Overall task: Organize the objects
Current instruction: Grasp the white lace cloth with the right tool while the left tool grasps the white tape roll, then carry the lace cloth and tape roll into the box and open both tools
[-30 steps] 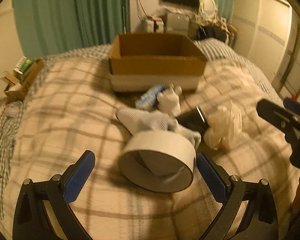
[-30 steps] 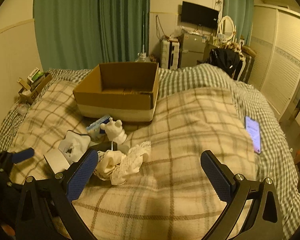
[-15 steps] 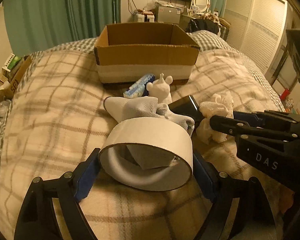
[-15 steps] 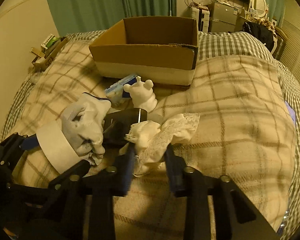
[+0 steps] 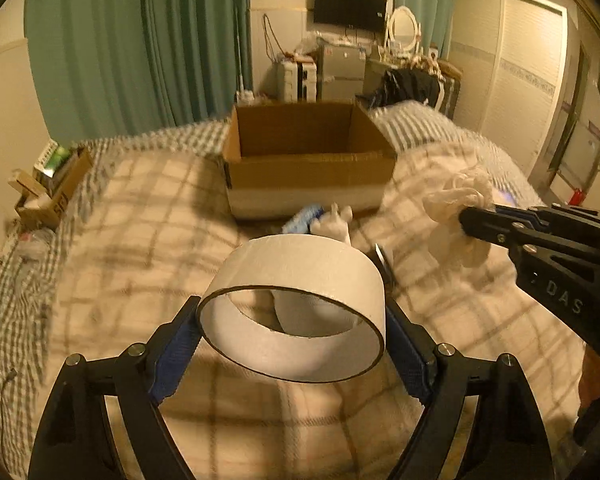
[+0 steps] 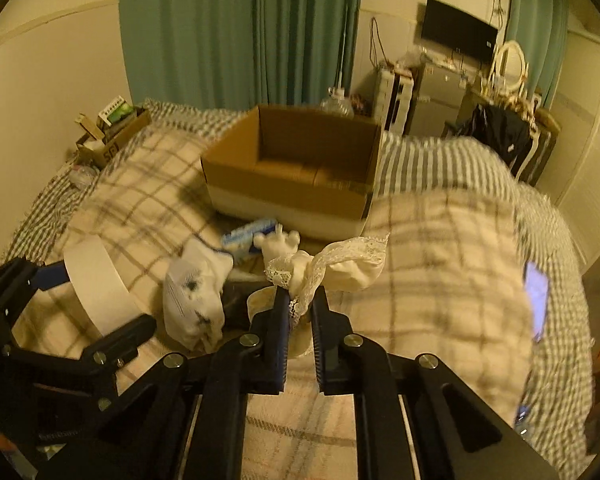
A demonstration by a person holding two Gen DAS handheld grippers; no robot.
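My left gripper is shut on a wide white tape roll and holds it above the plaid bed; the roll also shows in the right wrist view. My right gripper is shut on a white lace cloth, lifted off the bed; the cloth shows in the left wrist view. An open, empty cardboard box stands on the bed beyond both grippers.
On the bed before the box lie a white sock, a blue packet, a small white figurine and a dark object. A phone lies at the right. A small box of clutter sits at the left.
Both grippers have shut, the left on the tape roll and the right on the lace cloth, and lifted them off the bed. The sock stays on the bed.
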